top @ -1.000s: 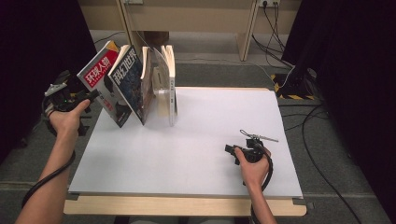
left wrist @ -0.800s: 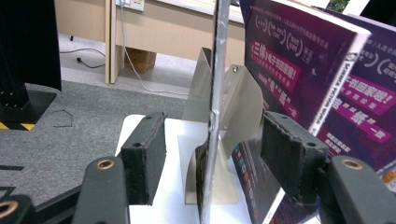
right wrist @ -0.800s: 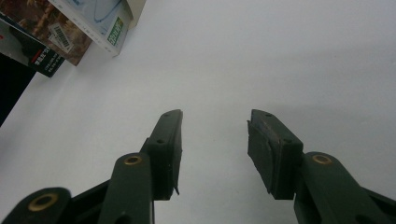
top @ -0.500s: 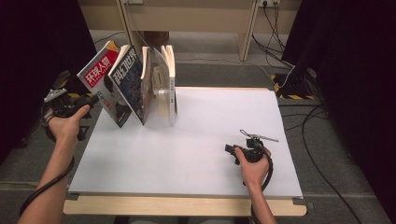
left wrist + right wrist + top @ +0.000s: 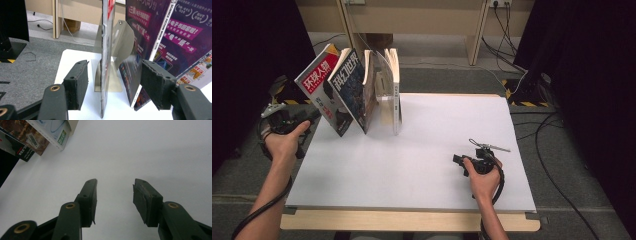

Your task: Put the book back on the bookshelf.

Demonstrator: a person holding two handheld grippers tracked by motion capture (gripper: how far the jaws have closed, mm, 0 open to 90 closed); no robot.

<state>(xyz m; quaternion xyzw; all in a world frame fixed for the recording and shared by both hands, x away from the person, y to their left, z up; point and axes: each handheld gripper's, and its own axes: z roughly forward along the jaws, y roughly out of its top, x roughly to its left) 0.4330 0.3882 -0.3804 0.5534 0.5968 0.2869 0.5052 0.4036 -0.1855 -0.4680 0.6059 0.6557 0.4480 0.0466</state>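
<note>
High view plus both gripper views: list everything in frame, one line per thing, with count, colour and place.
table: one, white top with a wooden front edge, centre.
magazines: about four, leaning in a row at the table's far left corner; the outermost has a red and white cover, the next a dark one.
bookend: one, bare metal, upright among the magazines.
desk legs: pale wood, beyond the table.
cables: several, black, on the grey floor at far right.
left hand-held gripper: one, black, open, with a magazine's edge between its jaws, untouched.
right hand-held gripper: one, black, open over bare table, near right.
forearms: two, entering from the bottom.
</note>
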